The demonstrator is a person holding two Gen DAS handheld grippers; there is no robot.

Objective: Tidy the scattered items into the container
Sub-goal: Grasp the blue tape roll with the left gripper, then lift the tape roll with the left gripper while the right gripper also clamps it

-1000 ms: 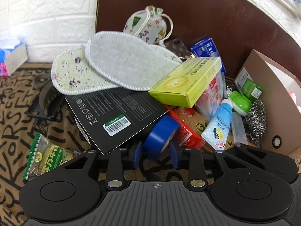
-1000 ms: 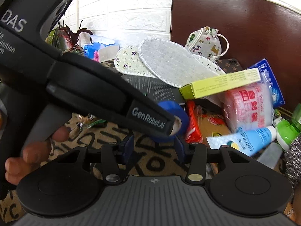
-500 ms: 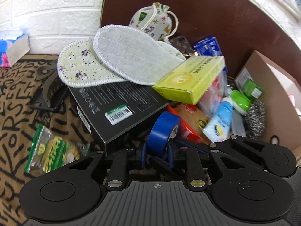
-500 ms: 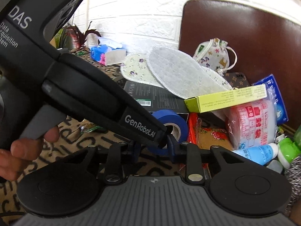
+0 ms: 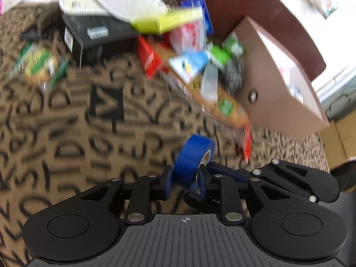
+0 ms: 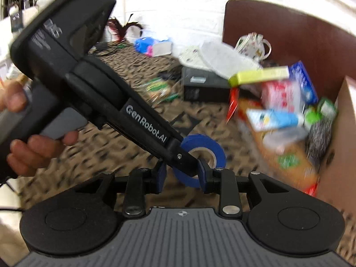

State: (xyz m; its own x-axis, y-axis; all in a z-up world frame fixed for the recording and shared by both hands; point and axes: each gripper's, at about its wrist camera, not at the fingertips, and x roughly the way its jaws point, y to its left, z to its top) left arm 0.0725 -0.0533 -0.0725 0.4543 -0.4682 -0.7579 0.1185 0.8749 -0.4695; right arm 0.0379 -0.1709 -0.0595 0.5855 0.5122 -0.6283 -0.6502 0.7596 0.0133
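A blue tape roll hangs on edge above the patterned mat, clear of the pile. My left gripper has the roll between its pads; both pads touch it while the jaws are opening. In the right wrist view my right gripper is also opening. The roll's lower rim and the left gripper's fingertip sit in its gap, and its left pad stands free. The brown cardboard box lies to the right, open side up.
A pile lies against the box: an orange packet, tube, steel scourer, yellow carton, black box and insoles. A snack packet lies left. A hand holds the left gripper.
Both grippers have pulled back from the pile with the tape roll, which now hangs over bare mat. The left jaws stand wider than half a second ago. The view is motion-blurred.
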